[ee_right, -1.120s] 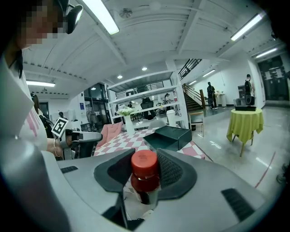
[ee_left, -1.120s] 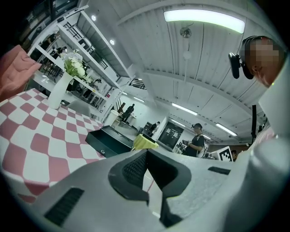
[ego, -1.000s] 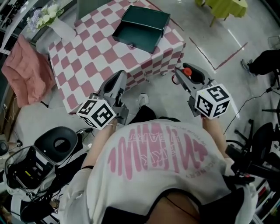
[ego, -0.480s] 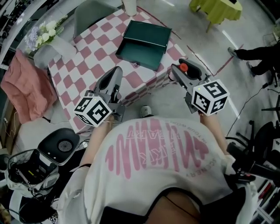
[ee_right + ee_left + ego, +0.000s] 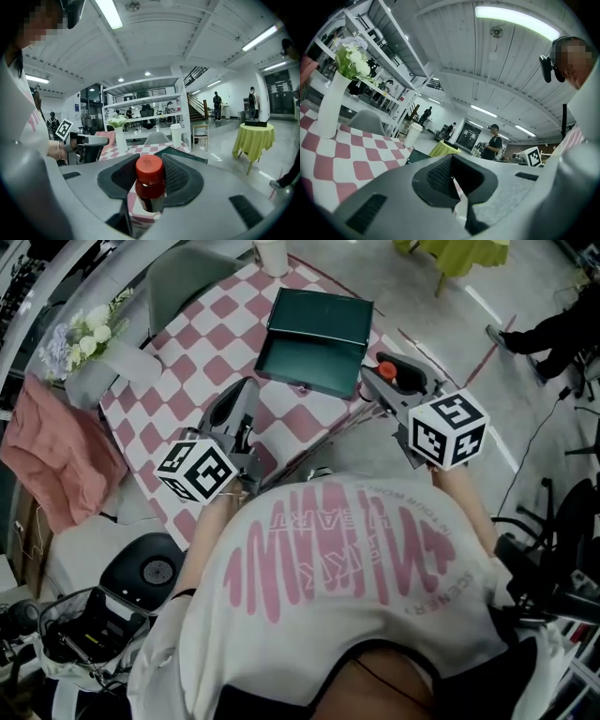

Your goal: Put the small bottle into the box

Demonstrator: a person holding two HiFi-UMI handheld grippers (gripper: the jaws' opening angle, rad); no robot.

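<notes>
At the surface (image 5: 202, 362) edge, right claw (image 5: 377, 382) is carrying bottle (image 5: 385, 369), clamped, and has been closing on box (image 5: 314, 338): now just beside its right rim. Left claw (image 5: 246, 395) is riding along, jaws together, empty. Drop-in likely coming next.

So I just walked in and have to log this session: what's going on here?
A person stands at the checkered table with a gripper in each hand. The right gripper is closed on a small red-capped bottle, near the table's edge. The left gripper holds nothing, its jaws together. The dark green box lies open and empty on the table in front of them. The bottle is not in it yet.
</notes>
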